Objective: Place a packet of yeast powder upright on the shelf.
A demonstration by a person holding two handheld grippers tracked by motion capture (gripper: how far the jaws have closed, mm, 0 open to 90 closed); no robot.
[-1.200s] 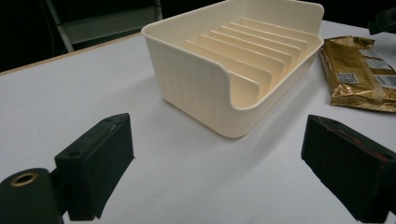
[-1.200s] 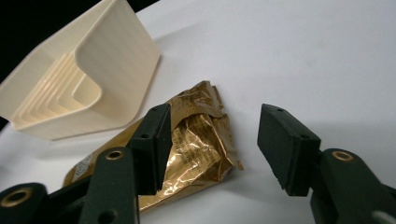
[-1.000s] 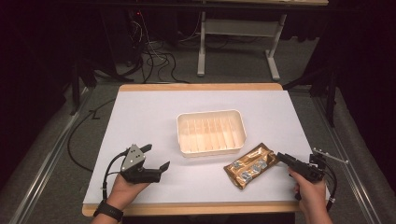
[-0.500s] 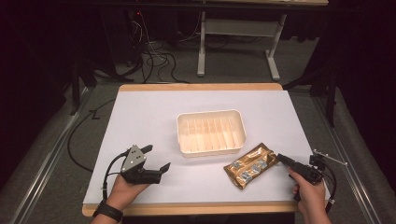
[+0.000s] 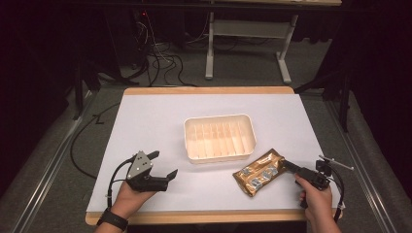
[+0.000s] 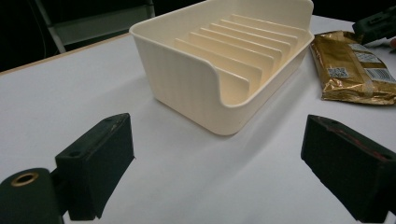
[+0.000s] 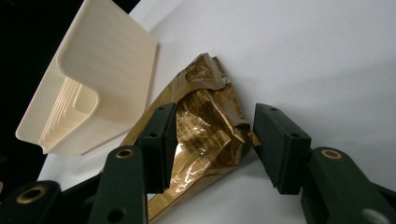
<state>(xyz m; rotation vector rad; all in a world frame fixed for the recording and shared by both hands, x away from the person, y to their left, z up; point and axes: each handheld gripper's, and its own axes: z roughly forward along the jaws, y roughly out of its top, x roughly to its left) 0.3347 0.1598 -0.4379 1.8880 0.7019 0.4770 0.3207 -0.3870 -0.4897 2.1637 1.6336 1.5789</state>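
Note:
A gold foil packet [image 5: 257, 172] lies flat on the white table, just right of and nearer than a cream ribbed tray [image 5: 219, 137]. My right gripper [image 5: 286, 166] is at the packet's right end. In the right gripper view its jaws stand open on either side of the crumpled foil end [image 7: 205, 121], close to it, with the tray [image 7: 93, 79] beyond. My left gripper [image 5: 163, 165] rests open at the front left, with nothing in it. In the left gripper view it points at the tray [image 6: 224, 60], and the packet [image 6: 350, 70] lies to the right.
The table's wooden front edge [image 5: 204, 217] runs just behind both hands. A white desk frame [image 5: 245, 29] and cables [image 5: 155, 58] stand on the floor beyond the table. Metal rails flank the table on both sides.
My right gripper has slid left along the table, so its jaws now straddle the packet's end. The left gripper, the tray and the packet have stayed put.

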